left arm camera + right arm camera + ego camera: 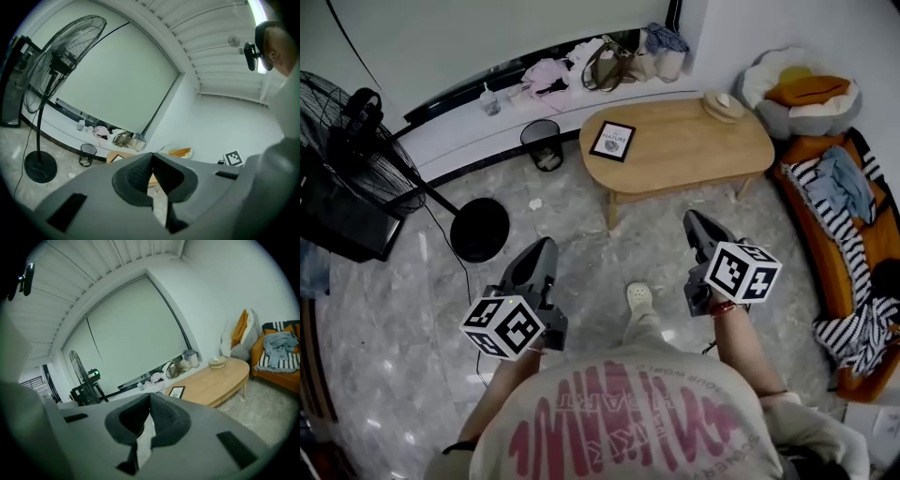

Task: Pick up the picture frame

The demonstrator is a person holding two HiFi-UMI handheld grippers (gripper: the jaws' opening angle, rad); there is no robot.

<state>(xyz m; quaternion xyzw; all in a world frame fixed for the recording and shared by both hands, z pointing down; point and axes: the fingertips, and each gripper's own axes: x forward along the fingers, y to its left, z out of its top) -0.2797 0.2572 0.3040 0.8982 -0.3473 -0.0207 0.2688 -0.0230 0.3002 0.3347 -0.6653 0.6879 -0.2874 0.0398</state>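
Observation:
The picture frame (pixel 612 141), black-edged with a white print, lies flat on the left end of an oval wooden table (pixel 694 150). In the right gripper view the frame (pixel 176 392) shows just beyond my jaws, on the table (pixel 220 378). My left gripper (pixel 542 251) hangs over the floor, short of the table and left of the frame, jaws shut and empty. My right gripper (pixel 694 223) is near the table's front edge, right of the frame, also shut with nothing in it. In the left gripper view the left gripper (pixel 152 154) hides most of the table.
A standing fan (pixel 356 141) with a round base (pixel 480 229) is at the left. A black bin (pixel 544 143) stands by the table's left end. A small basket (pixel 724 105) sits on the table's far right. A sofa with clothes (pixel 839 206) lines the right side.

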